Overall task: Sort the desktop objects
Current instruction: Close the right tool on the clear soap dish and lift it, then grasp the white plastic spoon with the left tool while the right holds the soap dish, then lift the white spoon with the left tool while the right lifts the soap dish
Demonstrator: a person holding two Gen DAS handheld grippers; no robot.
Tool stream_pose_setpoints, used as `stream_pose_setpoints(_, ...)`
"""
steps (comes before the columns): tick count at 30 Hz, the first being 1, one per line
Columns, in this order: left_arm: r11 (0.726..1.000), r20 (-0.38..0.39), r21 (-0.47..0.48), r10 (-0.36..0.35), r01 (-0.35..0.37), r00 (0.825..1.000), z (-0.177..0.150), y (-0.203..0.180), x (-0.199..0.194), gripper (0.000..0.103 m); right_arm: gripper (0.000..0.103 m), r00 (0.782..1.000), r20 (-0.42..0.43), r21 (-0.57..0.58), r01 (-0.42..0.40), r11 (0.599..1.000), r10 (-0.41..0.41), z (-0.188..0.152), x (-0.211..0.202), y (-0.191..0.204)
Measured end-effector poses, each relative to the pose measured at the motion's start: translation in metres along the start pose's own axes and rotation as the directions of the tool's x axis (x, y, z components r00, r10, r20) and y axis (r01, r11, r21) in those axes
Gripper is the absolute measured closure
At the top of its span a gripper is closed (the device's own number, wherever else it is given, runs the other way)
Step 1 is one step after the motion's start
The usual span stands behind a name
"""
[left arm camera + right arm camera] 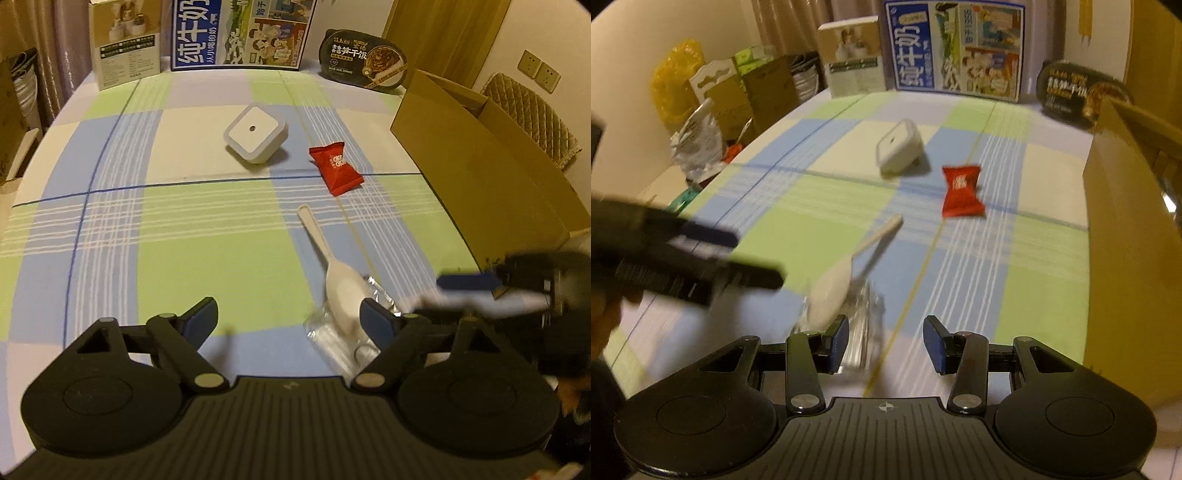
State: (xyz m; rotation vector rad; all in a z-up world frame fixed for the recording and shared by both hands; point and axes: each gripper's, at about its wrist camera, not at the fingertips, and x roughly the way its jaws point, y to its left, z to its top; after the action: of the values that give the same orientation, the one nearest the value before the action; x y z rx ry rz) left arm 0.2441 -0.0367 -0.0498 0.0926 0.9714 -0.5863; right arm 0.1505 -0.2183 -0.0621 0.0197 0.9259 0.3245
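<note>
A white plastic spoon [334,273] lies on the checked tablecloth, its bowl resting on a clear plastic wrapper [340,341]. A red snack packet [336,170] and a white square device [255,133] lie farther back. My left gripper [290,323] is open and empty, its right finger beside the spoon's bowl. My right gripper [886,345] is open and empty, its left finger at the wrapper [862,332] and spoon [842,280]. The right gripper shows blurred in the left wrist view [480,291]. The left gripper shows blurred in the right wrist view [683,254].
An open cardboard box [480,162] stands at the table's right edge. A milk carton box [240,33], a small white box [125,44] and a black instant-rice tray [365,61] line the back edge. Bags and boxes [716,96] stand beyond the left edge.
</note>
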Motion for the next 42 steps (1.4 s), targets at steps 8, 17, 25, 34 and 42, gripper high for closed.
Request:
stream_pose_setpoints(8,0.996,-0.059,0.025,-0.081,0.083,0.995,0.014,-0.021,0.03,0.037,0.061,0.998,-0.016,0.052,-0.056,0.997,0.057,-0.007,0.012,-0.007)
stream_pose_setpoints(17,0.993,-0.106,0.04,-0.108,0.112,0.989,0.013,-0.025,0.045,0.075,0.064,0.996,-0.018,0.083,-0.083,0.993,0.085,-0.008,0.012,-0.015)
stream_pose_setpoints(25,0.997,-0.087,0.076,-0.023,0.029,0.996,-0.002,-0.003,0.013,0.075,0.063,0.993,0.052,0.072,-0.112,0.991,0.108,-0.007,-0.006,-0.004)
stream_pose_setpoints(34,0.999,-0.113,0.042,-0.007,0.012,0.994,-0.035,0.022,0.001,0.075,0.038,0.991,-0.005,-0.09,-0.136,0.987,0.136,-0.01,0.017,0.023)
stream_pose_setpoints(42,0.998,-0.111,0.065,0.03,-0.023,0.993,-0.048,0.018,0.008,0.074,0.05,0.993,-0.051,-0.139,-0.113,0.984,0.107,-0.011,0.029,0.03)
